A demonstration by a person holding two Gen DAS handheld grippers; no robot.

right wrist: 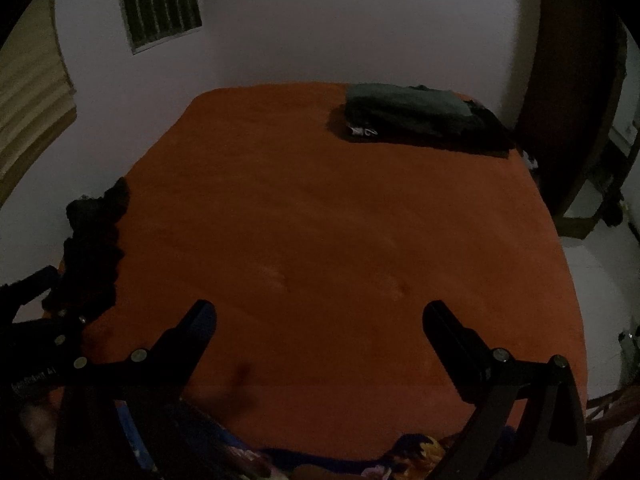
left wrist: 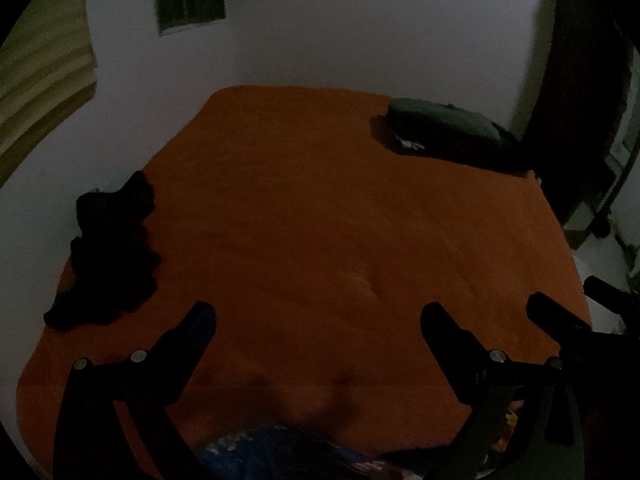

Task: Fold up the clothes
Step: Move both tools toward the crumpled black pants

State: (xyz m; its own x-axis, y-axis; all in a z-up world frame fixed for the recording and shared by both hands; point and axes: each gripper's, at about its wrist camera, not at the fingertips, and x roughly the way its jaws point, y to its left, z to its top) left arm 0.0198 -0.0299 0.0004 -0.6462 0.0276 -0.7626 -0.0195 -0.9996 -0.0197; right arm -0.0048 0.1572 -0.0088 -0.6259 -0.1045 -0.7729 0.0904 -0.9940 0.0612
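Observation:
A crumpled heap of black clothes lies on the left edge of the orange table. A folded stack of dark green and black clothes rests at the far right corner. My left gripper hangs open over the near part of the table, nothing between its fingers. My right gripper is also open and empty above the near edge. In the right wrist view the black heap is at the left and the folded stack at the far right. The right gripper shows at the right edge of the left wrist view.
A blue patterned cloth lies low at the near edge; in the right wrist view the blue patterned cloth is seen too. A dark wooden door frame stands at the right. White walls and a barred window are behind.

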